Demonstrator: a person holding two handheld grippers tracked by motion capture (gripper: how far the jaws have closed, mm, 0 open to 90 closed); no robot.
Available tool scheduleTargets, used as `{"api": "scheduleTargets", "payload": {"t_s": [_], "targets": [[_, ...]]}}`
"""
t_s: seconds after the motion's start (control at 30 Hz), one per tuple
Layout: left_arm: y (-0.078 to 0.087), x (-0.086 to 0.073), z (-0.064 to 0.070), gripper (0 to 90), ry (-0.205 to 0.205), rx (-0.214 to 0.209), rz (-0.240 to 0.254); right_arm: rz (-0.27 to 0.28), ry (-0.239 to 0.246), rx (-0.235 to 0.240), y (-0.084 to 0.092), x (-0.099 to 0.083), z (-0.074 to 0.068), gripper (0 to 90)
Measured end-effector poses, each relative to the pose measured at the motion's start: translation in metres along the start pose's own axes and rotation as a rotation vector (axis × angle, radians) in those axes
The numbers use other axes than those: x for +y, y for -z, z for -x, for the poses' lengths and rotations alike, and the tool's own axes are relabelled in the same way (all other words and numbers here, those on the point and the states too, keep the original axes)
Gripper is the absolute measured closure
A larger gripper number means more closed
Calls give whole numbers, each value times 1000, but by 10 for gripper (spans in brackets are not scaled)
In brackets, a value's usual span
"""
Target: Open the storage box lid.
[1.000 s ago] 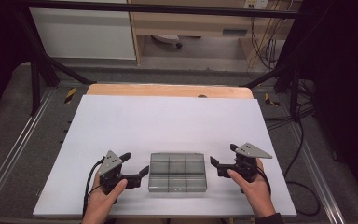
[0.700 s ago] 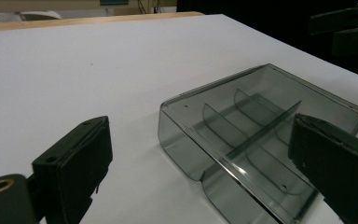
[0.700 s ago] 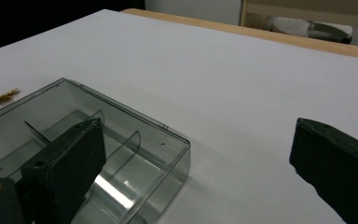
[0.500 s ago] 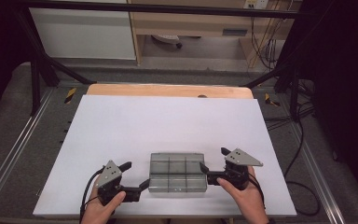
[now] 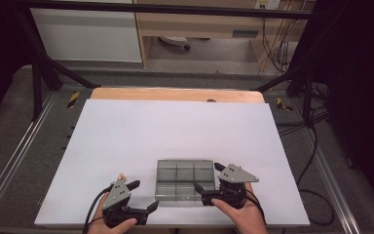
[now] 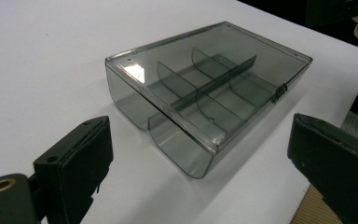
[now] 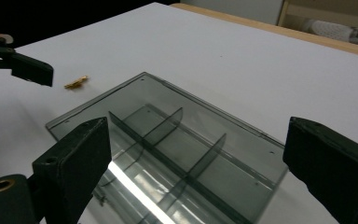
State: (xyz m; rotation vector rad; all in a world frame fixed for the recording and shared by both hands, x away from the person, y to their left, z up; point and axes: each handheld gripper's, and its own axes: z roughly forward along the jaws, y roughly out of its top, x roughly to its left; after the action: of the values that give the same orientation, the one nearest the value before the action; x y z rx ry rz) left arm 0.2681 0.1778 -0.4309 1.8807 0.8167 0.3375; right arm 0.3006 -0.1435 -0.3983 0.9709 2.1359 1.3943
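Observation:
A smoky transparent compartment box (image 5: 184, 180), its lid down, lies near the table's front edge, with dividers showing through the lid. My left gripper (image 5: 144, 195) is open just off the box's near-left corner, apart from it. In the left gripper view the box (image 6: 205, 93) lies ahead of the wide-open gripper (image 6: 200, 158), with nothing between the jaws. My right gripper (image 5: 207, 177) is open at the box's right side, its jaws reaching over the near-right corner. The right gripper view looks down on the box (image 7: 168, 144) between the spread jaws of the gripper (image 7: 196, 163).
A small golden piece (image 5: 121, 176) lies on the white table (image 5: 175, 126) left of the box, by the left gripper; it appears as a golden piece (image 7: 76, 83) in the right gripper view too. A wooden strip (image 5: 175, 94) runs along the far edge.
Both hands have drawn back toward the table's front edge. The right gripper has moved left onto the box's right corner; the left has dropped lower. The box has stayed put.

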Motion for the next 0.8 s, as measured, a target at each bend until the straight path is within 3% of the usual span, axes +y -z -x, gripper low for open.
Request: {"api": "scheduleTargets", "payload": {"t_s": [0.07, 0.13, 0.3, 0.33, 0.37, 0.4, 0.5, 0.57, 0.6, 0.8], "targets": [[-2, -3, 5, 68, -26, -2, -25, -6, 10, 17, -2, -1, -9, 79], [-1, -3, 8, 72, -19, 10, -41, -9, 15, 22, -3, -1, -12, 82], [1, -5, 11, 105, -10, 12, -45, -9, 46, 53, -2, -3, -30, 268], [1, -5, 11, 114, -10, 12, -45, -9, 46, 53, -2, -3, -30, 268], [1, -5, 11, 124, -9, 11, -44, -10, 50, 69, -2, -5, -36, 337], [1, -5, 11, 124, -10, 9, -40, -10, 50, 69, -2, -5, -36, 337], [4, -4, 10, 249, -17, 12, -25, -8, 84, 114, -2, -10, -47, 559], [4, -3, 8, 310, -34, 14, -4, -1, 93, 144, -2, -14, -51, 640], [6, -3, 9, 338, -22, 21, -16, -2, 95, 155, -2, -15, -53, 685], [8, -1, 15, 527, -38, -2, -5, -9, 117, 199, -3, -24, -63, 836]]}}
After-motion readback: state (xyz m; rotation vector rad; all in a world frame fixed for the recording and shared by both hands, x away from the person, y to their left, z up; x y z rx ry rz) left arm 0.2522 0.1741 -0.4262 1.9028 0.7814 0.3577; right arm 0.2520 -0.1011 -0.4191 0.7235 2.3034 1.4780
